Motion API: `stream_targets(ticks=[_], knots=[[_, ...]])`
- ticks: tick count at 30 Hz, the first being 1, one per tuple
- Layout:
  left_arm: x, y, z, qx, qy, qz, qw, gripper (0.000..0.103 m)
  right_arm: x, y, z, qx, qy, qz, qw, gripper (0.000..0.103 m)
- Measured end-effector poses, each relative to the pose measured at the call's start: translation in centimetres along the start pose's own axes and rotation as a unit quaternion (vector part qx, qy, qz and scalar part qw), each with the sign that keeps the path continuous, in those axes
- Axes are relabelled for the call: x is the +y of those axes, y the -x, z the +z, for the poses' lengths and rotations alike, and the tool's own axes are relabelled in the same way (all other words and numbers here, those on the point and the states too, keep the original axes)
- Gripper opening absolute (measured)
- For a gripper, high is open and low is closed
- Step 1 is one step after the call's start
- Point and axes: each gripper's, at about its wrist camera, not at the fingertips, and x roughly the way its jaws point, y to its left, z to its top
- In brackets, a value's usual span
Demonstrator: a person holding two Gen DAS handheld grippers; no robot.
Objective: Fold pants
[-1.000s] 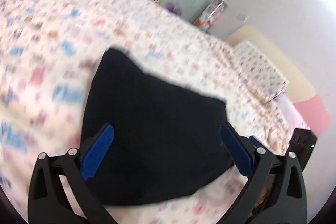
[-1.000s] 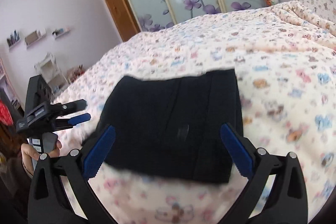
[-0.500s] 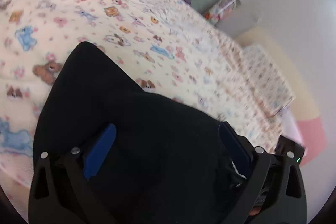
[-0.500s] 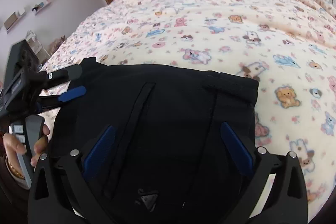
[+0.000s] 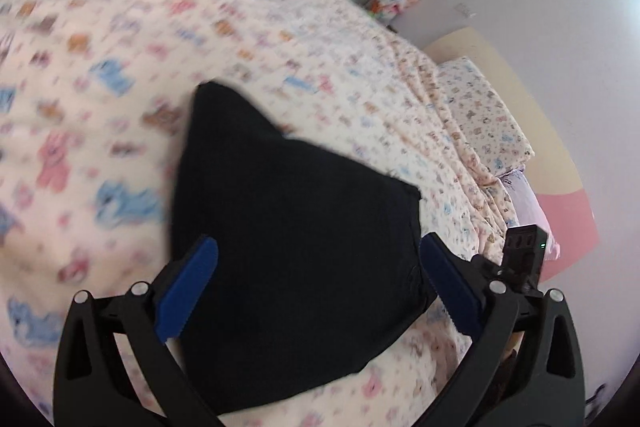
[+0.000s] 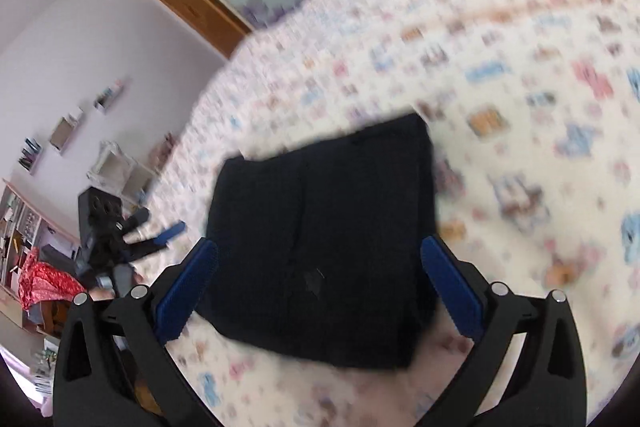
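On a cartoon-print bedspread (image 5: 120,75), black pants (image 5: 296,267) lie folded into a compact rectangle; left gripper (image 5: 318,287) and right gripper (image 6: 318,287) hover released, folding apparently finished.

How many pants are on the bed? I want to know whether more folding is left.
1. The black pants lie folded on the bed, in front of the open left gripper and open right gripper. Others may be out of view.
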Motion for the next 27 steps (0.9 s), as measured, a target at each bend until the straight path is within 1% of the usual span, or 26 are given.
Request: stream_targets(ticks=[3,6,9,13,17,20,23,25,26,27], knots=[[1.7,-0.1,-0.2,0.010,0.020,0.015,0.9996,0.101,-1.4,-1.2,0.1,0.024,-0.028,0.011,0.999,0.102],[2.8,-0.8,-0.2,0.020,0.032,0.028,0.9989,0.101,-2.7,-2.4,-0.1,0.048,-0.051,0.007,0.998,0.102],[3.6,-1.7,-0.4,0.031,0.045,0.032,0.9980,0.101,-3.6,-3.1,-0.3,0.055,-0.067,0.012,0.996,0.102],[4.0,-3.2,-0.9,0.049,0.050,0.033,0.9970,0.101,-3.1,-3.5,-0.3,0.057,-0.052,0.006,0.997,0.102],[3.8,-4.1,-1.4,0.056,0.040,0.036,0.9970,0.101,-1.9,-4.7,-0.1,0.071,-0.027,0.020,0.997,0.102],[3.7,-4.3,-1.4,0.059,0.036,0.039,0.9968,0.101,-1.9,-5.7,-0.2,0.084,-0.023,-0.004,0.996,0.102],[3.9,-4.3,-1.2,0.060,0.049,0.031,0.9965,0.101,-2.1,-6.2,-0.1,0.084,-0.029,-0.011,0.996,0.102],[4.2,-4.4,-1.1,0.061,0.058,0.022,0.9962,0.101,-1.8,-6.4,-0.1,0.084,-0.023,-0.015,0.996,0.102],[4.2,-4.4,-1.1,0.061,0.062,0.021,0.9960,0.101,-1.5,-6.6,-0.2,0.085,-0.017,-0.014,0.996,0.102],[4.2,-4.3,-1.1,0.061,0.065,0.012,0.9960,0.101,-1.2,-6.6,-0.3,0.086,-0.014,-0.002,0.996,0.102]])
